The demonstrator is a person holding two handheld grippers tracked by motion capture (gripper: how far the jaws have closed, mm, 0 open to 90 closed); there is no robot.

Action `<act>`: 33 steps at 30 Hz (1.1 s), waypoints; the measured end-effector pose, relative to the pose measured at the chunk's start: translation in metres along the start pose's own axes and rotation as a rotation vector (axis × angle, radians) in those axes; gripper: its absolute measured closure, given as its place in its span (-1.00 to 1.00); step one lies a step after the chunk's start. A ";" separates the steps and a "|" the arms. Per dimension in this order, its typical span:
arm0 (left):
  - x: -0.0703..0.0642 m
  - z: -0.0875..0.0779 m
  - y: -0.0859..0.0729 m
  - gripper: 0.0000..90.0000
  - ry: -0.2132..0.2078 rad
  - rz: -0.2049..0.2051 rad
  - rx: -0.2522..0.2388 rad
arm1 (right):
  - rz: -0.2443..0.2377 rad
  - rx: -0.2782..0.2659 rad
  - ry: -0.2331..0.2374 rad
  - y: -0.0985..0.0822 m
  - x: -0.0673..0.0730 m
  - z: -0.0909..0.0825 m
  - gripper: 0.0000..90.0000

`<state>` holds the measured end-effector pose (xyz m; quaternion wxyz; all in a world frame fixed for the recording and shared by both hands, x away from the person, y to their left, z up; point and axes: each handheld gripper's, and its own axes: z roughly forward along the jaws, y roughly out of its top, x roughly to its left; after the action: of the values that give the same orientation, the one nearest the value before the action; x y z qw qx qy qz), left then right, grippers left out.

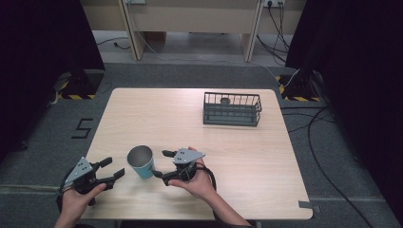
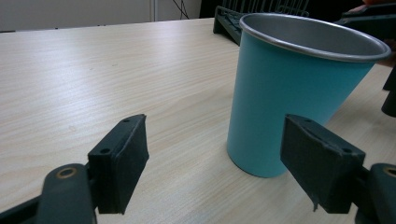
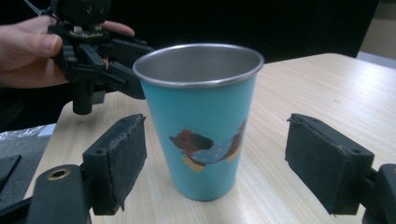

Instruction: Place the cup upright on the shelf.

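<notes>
A teal metal cup (image 1: 140, 161) stands upright near the table's front edge, its rim silver and its inside bare steel. In the right gripper view the cup (image 3: 201, 121) carries a small cartoon animal print. My right gripper (image 1: 160, 164) is open just right of the cup; its jaws flank the cup without touching it (image 3: 215, 163). My left gripper (image 1: 115, 167) is open on the cup's left, a short way off. In the left gripper view the cup (image 2: 289, 93) stands ahead and to the right of the open gripper (image 2: 219, 158).
A dark wire basket (image 1: 232, 109) sits at the table's back right, with a small dark object inside; its corner shows as the basket (image 2: 233, 18) in the left gripper view. The wooden table (image 1: 157, 114) has free room at the left and middle. Cables lie on the floor to the right.
</notes>
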<state>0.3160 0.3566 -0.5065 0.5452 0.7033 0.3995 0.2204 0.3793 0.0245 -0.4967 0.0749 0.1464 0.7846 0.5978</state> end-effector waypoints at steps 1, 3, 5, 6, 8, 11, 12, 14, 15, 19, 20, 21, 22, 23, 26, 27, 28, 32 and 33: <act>0.000 0.000 0.000 -0.50 0.000 0.000 0.000 | -0.005 0.009 0.000 -0.001 0.001 0.002 -0.54; 0.000 0.000 0.000 -0.50 0.000 0.000 -0.001 | -0.001 0.014 0.005 -0.002 0.002 0.007 -0.54; 0.000 0.000 0.000 -0.50 0.000 -0.001 -0.003 | -0.006 0.014 0.008 -0.002 0.002 0.011 -0.55; 0.000 0.000 0.000 -0.50 -0.001 -0.002 -0.003 | -0.007 0.021 0.009 -0.002 0.003 0.015 -0.55; 0.000 0.000 0.000 -0.50 0.000 -0.003 -0.004 | -0.004 0.019 0.009 -0.002 0.003 0.018 -0.56; 0.001 0.000 0.000 -0.49 0.001 -0.005 -0.005 | -0.005 0.023 0.010 -0.002 0.004 0.022 -0.58; 0.001 0.000 0.000 -0.49 0.001 -0.005 -0.006 | -0.005 0.023 0.010 -0.002 0.004 0.022 -0.58; 0.001 0.000 0.000 -0.49 0.002 -0.005 -0.006 | -0.005 0.026 0.011 -0.002 0.005 0.025 -0.58; 0.001 0.000 0.000 -0.49 0.003 -0.006 -0.006 | -0.009 0.027 0.011 -0.002 0.005 0.026 -0.58; 0.001 0.000 0.000 -0.49 0.002 -0.007 -0.008 | -0.015 0.030 0.005 -0.002 0.006 0.029 -0.60; 0.001 0.000 0.001 -0.49 0.002 -0.006 -0.008 | -0.016 0.031 0.003 -0.002 0.006 0.030 -0.60; 0.001 0.001 0.000 -0.49 0.001 -0.007 -0.009 | -0.016 0.030 0.001 -0.003 0.006 0.031 -0.60; 0.000 0.001 0.000 -0.49 0.000 -0.007 -0.008 | -0.015 0.029 0.002 -0.003 0.006 0.032 -0.60; 0.000 0.001 0.000 -0.49 0.000 -0.007 -0.008 | -0.014 0.029 -0.001 -0.003 0.006 0.033 -0.60; 0.000 0.001 0.001 -0.49 0.001 -0.008 -0.010 | -0.012 0.030 -0.002 -0.004 0.007 0.036 -0.61; 0.000 0.001 0.001 -0.49 0.000 -0.008 -0.010 | -0.018 0.032 -0.002 -0.004 0.007 0.037 -0.62; 0.000 0.001 0.001 -0.49 0.000 -0.008 -0.010 | -0.018 0.034 -0.003 -0.005 0.008 0.038 -0.62; 0.000 0.001 0.001 -0.49 0.000 -0.008 -0.010 | -0.024 0.037 -0.009 -0.005 0.009 0.043 -0.63; 0.000 0.001 0.001 -0.49 0.000 -0.009 -0.010 | -0.030 0.037 -0.006 -0.005 0.008 0.044 -0.63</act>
<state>0.3173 0.3562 -0.5065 0.5496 0.6990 0.4013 0.2198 0.3836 0.0663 -0.5133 0.0837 0.1377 0.7973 0.5817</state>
